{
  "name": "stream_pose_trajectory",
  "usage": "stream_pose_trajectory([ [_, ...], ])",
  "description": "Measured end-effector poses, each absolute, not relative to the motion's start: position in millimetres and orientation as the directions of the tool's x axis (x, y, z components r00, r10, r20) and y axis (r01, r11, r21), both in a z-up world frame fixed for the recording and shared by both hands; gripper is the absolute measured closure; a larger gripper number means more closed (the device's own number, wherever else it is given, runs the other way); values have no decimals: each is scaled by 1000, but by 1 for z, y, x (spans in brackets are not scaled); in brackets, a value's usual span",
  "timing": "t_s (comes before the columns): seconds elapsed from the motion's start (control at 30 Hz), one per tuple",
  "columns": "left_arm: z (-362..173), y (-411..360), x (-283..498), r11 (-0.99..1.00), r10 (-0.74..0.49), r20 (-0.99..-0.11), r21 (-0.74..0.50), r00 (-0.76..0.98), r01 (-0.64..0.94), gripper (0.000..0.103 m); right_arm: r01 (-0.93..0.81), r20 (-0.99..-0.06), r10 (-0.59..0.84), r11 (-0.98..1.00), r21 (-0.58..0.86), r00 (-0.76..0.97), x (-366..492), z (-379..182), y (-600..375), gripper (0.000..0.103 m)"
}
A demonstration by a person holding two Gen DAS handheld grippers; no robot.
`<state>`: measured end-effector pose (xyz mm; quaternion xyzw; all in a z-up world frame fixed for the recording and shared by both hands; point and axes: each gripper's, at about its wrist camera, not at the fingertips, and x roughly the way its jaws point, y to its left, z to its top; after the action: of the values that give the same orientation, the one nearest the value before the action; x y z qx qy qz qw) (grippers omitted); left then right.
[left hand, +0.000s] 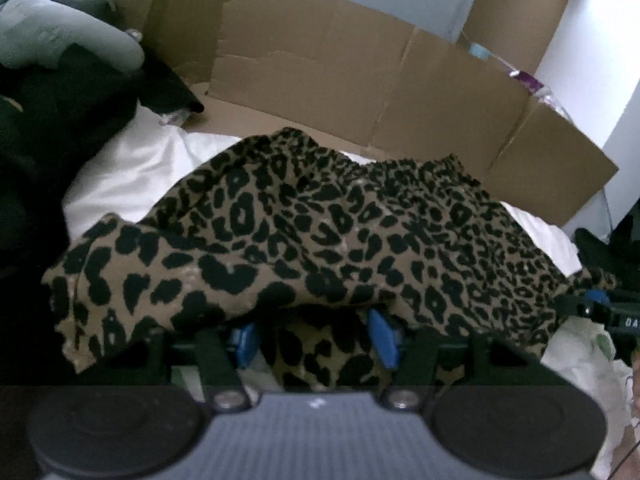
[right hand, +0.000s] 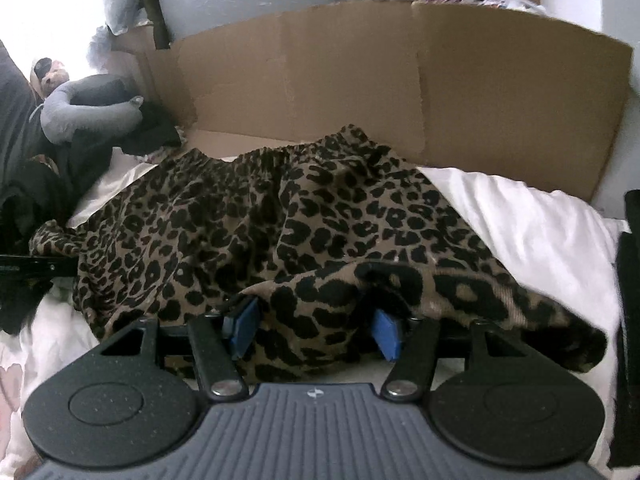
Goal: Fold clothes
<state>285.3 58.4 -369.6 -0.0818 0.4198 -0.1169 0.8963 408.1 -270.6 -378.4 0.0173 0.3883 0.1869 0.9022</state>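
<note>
Two hand-held grippers beneath one brown, black-spotted leopard-print fabric garment (left hand: 320, 220).
Left gripper (left hand: 314, 336) and right gripper (right hand: 316, 330): blue pads apart, cloth draped over fingertips, grip unclear.

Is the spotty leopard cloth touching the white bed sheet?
Touching. The right wrist view shows the leopard cloth lying spread on the white sheet, with no gap beneath its edge.

A lived-in home bedroom: white bedding (right hand: 520, 216) on a bed, a grey plush toy (right hand: 86, 114), dark clothes (left hand: 48, 120) heaped alongside, flattened cardboard boxes (left hand: 360, 88) against the wall.
</note>
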Motion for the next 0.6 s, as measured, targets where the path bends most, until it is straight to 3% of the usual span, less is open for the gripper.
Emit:
stream_pose_trajectory([
  [0.2,-387,53,297,963,-268,-771,-238,577,129,44,-329,-742,352,926,186,570,430,-396,-263,46],
  [0.33,-391,54,290,962,-265,-785,-256,560,96,36,-318,-768,348,927,197,538,430,-406,-260,46],
  [0.6,-399,51,270,965,-236,-812,-261,534,29,34,-303,-800,332,932,197,500,409,-415,-252,41],
])
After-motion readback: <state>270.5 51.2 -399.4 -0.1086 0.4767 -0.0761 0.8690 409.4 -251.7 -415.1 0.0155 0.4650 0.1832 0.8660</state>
